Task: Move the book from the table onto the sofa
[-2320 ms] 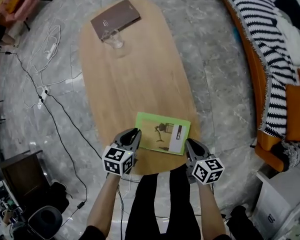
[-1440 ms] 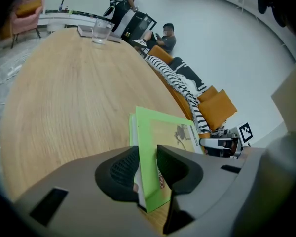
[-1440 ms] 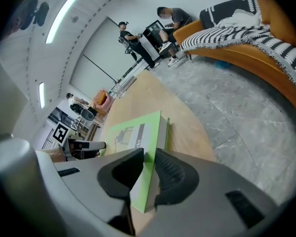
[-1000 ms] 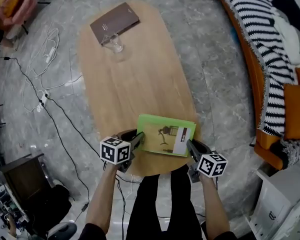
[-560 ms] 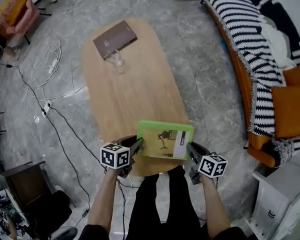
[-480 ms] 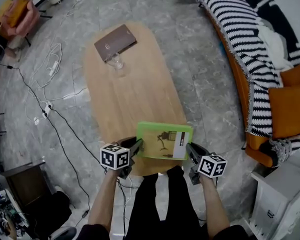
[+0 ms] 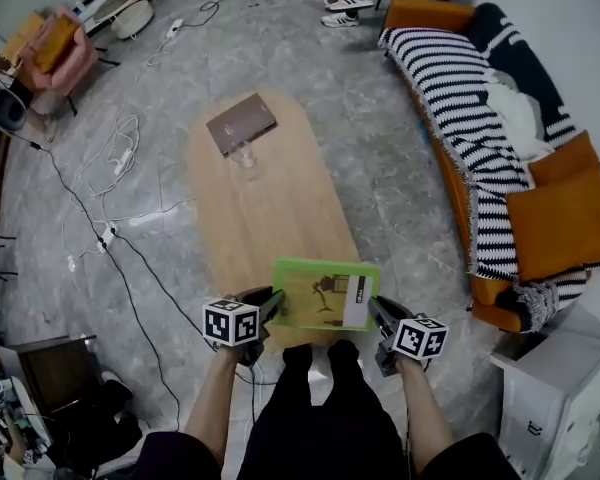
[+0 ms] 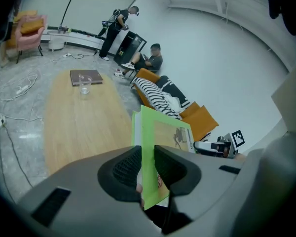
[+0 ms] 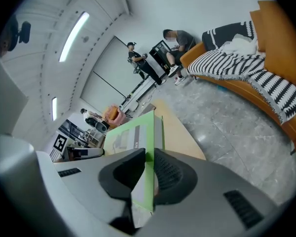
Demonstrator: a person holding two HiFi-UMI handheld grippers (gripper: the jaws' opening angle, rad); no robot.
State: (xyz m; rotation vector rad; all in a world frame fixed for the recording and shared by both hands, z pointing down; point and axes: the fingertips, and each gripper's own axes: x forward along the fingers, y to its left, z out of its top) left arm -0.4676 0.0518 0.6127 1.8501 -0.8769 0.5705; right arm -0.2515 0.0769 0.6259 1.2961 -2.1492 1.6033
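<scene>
A green book (image 7: 325,295) hangs in the air above the near end of the oval wooden table (image 7: 270,208), held level by both grippers. My left gripper (image 7: 270,303) is shut on its left edge, my right gripper (image 7: 377,313) on its right edge. In the left gripper view the book (image 8: 160,142) stands edge-on, with the left gripper (image 8: 148,169) pressing on both covers. In the right gripper view the right gripper (image 9: 149,174) clamps the book (image 9: 133,132) in the same way. The orange sofa (image 7: 500,148), with a striped blanket and orange cushions, runs along the right.
A brown book (image 7: 242,123) and a glass (image 7: 245,156) sit at the table's far end. Cables (image 7: 110,218) trail over the floor at the left. A white cabinet (image 7: 560,398) stands at the lower right. A pink chair (image 7: 50,48) is at the top left, with people's legs at the top.
Both grippers have lifted the green book off the table and raised it. The table now looks smaller and farther below, and more of the sofa shows.
</scene>
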